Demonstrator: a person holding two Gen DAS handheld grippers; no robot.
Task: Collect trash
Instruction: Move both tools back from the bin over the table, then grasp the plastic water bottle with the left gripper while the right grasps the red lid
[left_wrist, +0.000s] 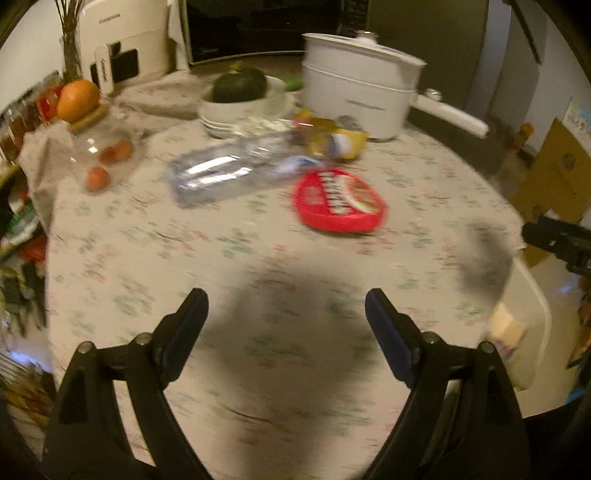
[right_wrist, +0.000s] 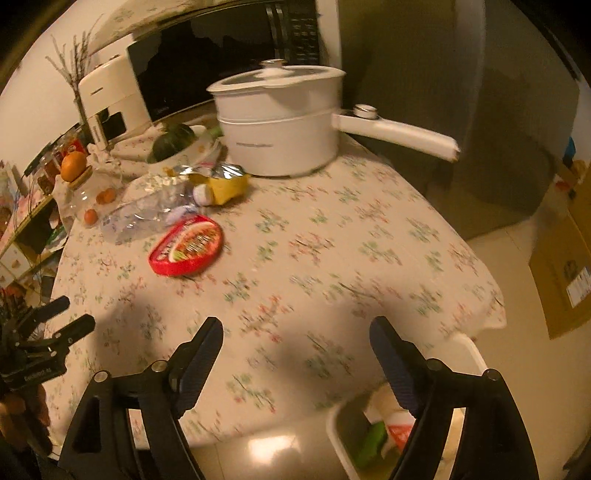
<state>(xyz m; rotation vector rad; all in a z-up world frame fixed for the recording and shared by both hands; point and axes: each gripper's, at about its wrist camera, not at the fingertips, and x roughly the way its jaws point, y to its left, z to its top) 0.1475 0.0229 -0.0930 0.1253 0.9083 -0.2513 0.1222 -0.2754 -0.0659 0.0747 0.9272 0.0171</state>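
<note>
While the red wrapper (left_wrist: 340, 201) lies flat mid-desk (left_wrist: 229, 258) beside a crushed clear bottle (left_wrist: 218, 175) and yellow packet (left_wrist: 338, 142), left hand-held gripper (left_wrist: 286, 308) and right hand-held gripper (right_wrist: 295, 334) hover spread wide, empty, white bin (right_wrist: 341, 432) below desk edge.

Floral tablecloth (right_wrist: 351, 236) on the table, black microwave (right_wrist: 229, 62) behind – tiled floor (right_wrist: 509, 369), warm light.
</note>
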